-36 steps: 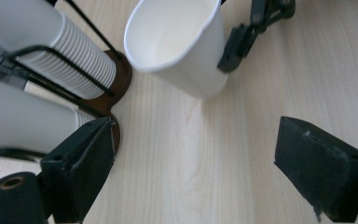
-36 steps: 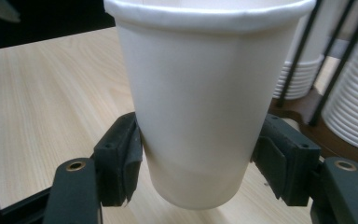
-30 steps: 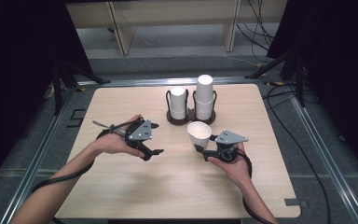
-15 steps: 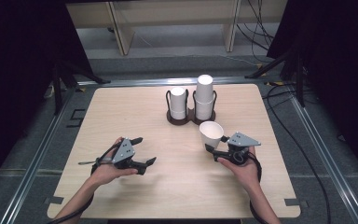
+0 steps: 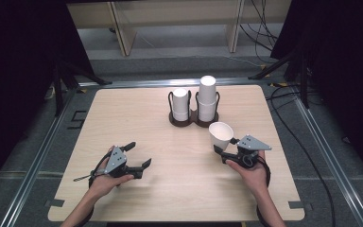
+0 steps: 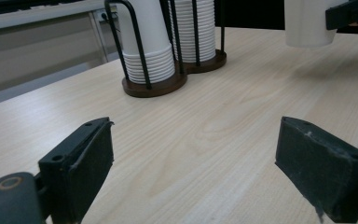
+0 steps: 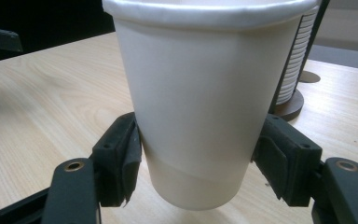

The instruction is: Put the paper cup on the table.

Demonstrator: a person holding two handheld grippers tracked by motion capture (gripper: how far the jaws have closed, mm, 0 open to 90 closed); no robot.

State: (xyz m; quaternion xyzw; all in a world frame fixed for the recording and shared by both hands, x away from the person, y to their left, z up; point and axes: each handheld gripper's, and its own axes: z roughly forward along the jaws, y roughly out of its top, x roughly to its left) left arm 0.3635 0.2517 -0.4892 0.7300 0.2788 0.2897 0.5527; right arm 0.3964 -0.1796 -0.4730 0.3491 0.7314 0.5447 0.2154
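A white paper cup (image 5: 220, 135) (image 7: 200, 102) hangs just above the table, mouth up, with my right gripper (image 5: 223, 149) (image 7: 200, 168) shut on its lower half, one pad on each side. The same cup (image 6: 307, 23) appears at the top right of the left gripper view. My left gripper (image 5: 138, 155) (image 6: 193, 168) rests low over the near left of the table, jaws wide open with bare wood between them. A dark wire cup holder (image 5: 194, 121) (image 6: 154, 86) stands at the back centre. It carries a short stack of cups (image 5: 180, 104) and a taller stack (image 5: 207, 97).
The light wooden table (image 5: 137, 113) sits in a metal frame (image 5: 38, 156), with dark floor and cables around it. A shelf unit (image 5: 170, 23) stands behind the far edge. Bare wood lies between the two hands and in front of the holder.
The left hand has dropped and pulled back toward the near left edge, its gripper still open. The right gripper has carried the cup a little to the right.
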